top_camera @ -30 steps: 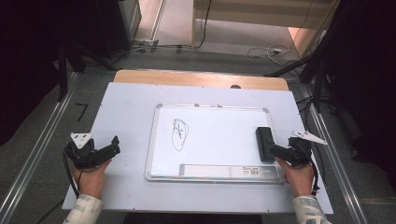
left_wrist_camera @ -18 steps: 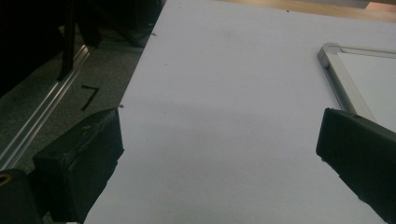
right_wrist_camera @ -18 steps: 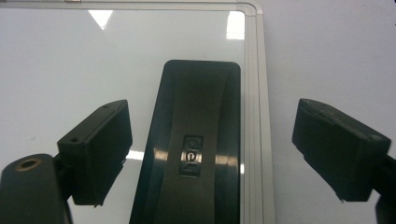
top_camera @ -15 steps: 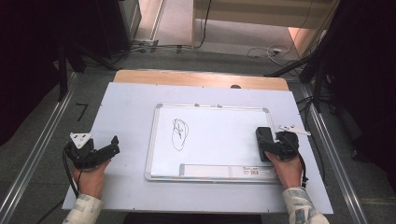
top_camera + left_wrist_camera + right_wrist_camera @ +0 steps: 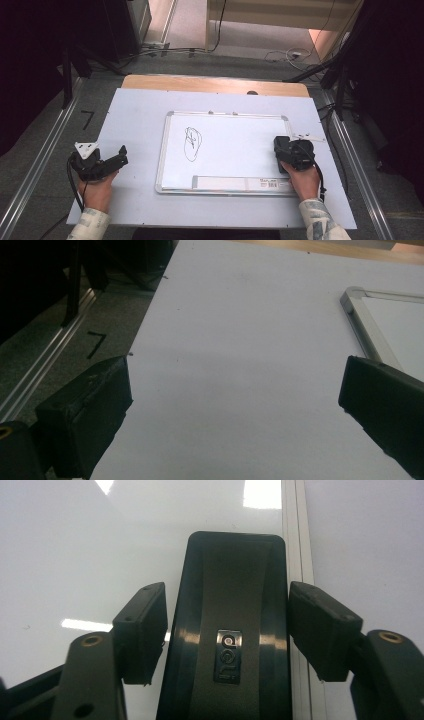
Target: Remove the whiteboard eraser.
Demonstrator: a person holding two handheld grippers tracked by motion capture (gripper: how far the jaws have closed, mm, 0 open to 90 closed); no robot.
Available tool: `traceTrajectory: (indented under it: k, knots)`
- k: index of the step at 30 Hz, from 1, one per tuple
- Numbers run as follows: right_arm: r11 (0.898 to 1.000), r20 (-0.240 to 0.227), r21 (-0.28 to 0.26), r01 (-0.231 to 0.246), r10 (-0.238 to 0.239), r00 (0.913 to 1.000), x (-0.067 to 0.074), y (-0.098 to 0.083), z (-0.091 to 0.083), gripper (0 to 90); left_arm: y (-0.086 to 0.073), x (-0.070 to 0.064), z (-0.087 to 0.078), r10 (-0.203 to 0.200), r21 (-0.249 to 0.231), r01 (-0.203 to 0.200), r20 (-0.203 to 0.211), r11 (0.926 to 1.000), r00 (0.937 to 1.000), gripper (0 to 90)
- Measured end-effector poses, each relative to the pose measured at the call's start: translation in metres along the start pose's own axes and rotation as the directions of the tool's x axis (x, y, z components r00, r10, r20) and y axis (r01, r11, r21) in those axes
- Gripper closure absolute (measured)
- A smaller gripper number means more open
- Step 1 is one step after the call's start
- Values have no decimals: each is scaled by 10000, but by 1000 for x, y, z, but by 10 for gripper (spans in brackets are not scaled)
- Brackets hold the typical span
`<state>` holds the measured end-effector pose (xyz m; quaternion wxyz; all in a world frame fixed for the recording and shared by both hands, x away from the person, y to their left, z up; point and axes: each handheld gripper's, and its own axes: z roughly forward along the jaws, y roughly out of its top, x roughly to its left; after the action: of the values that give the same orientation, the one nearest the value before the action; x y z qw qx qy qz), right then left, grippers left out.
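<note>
My right tool [image 5: 227,630] straddles the glossy black rectangular eraser block [image 5: 231,625], one jaw at each long side, not clearly pressing yet. The eraser has rounded corners and a small silver logo plate; its long axis runs away from me, parallel to the frame beside it. It lies at the right edge of the silver-framed whiteboard [image 5: 172,150], which carries a black scribble [image 5: 191,143]. My left tool [image 5: 121,156] rests spread and empty on the white worktop [image 5: 135,115].
</note>
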<state>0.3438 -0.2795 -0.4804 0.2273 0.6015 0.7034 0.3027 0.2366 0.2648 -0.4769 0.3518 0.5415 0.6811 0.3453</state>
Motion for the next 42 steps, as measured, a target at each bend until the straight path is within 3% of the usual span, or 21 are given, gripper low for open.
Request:
traceTrajectory:
  k: [30,42]
  knots:
    - [9999,604,62,140,-144,9981,7,-1,6,358,0,2,0,-137,32,137,37,9999,9999,12]
    - [9999,561,-20,-149,150,9983,6,-3,7,365,0,2,1,-189,43,189,37,9998,9998,12]
